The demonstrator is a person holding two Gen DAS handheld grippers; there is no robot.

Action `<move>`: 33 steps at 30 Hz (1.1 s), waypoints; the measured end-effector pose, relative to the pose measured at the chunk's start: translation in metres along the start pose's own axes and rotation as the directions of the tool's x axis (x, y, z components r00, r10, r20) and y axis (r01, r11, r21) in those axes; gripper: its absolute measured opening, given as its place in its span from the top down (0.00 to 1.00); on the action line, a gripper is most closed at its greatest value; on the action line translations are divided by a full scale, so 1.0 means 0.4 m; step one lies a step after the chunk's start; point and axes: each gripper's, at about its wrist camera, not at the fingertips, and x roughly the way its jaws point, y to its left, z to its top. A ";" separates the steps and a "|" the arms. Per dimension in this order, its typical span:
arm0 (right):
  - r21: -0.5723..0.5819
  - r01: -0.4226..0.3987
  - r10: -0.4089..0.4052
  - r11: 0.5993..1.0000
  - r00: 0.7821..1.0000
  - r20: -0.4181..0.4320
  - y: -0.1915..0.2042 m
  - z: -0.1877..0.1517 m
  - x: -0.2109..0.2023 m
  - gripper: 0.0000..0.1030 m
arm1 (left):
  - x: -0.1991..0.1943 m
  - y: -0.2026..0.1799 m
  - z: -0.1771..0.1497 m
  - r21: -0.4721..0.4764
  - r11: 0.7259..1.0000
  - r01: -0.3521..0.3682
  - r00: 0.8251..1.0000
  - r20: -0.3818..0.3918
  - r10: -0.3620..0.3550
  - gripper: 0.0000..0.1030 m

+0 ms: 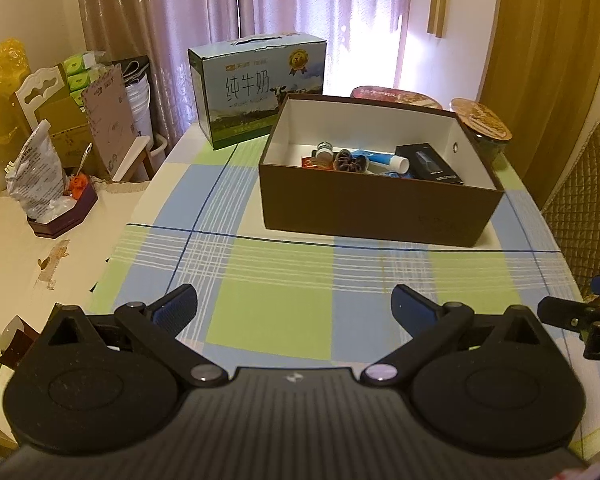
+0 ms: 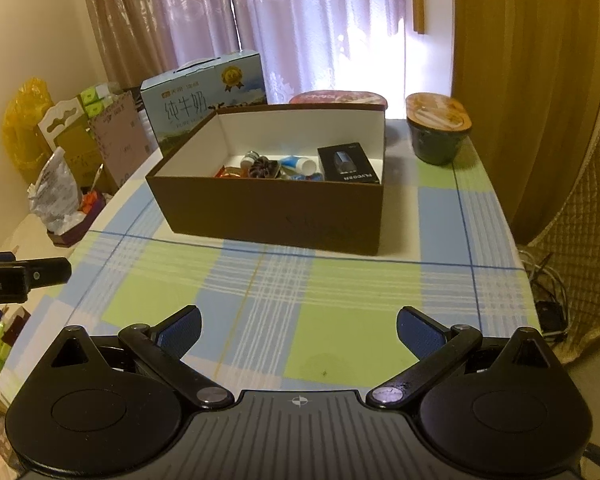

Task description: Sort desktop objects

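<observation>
A brown cardboard box [image 1: 364, 208] [image 2: 268, 216] with a white inside stands on the checked tablecloth [image 1: 284, 300] [image 2: 300, 292]. Inside lie a black packet [image 1: 428, 162] [image 2: 347, 165], a blue tube with a white cap [image 1: 380, 159] [image 2: 298, 163], a dark ribbed item [image 1: 350, 160] [image 2: 263, 168], a small jar [image 1: 324, 150] and an orange wrapper [image 2: 230, 172]. My left gripper [image 1: 294, 304] hangs open over the near cloth, well short of the box, nothing between its fingers. My right gripper [image 2: 298, 328] is likewise open and empty.
A blue milk carton [image 1: 256, 88] [image 2: 204, 100] stands behind the box on the left. A red-lidded tub [image 1: 396, 96] [image 2: 340, 98] and a lidded dark bowl [image 1: 482, 124] [image 2: 438, 128] sit behind on the right. Clutter fills the side table [image 1: 28, 240] at left; a quilted chair [image 1: 580, 200] stands right.
</observation>
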 end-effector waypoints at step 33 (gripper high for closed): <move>-0.077 0.006 -0.007 0.997 1.000 -0.003 -0.015 -0.027 -0.047 0.02 | -0.052 -0.070 -0.052 0.031 0.998 -0.062 0.998 0.034 0.061 0.01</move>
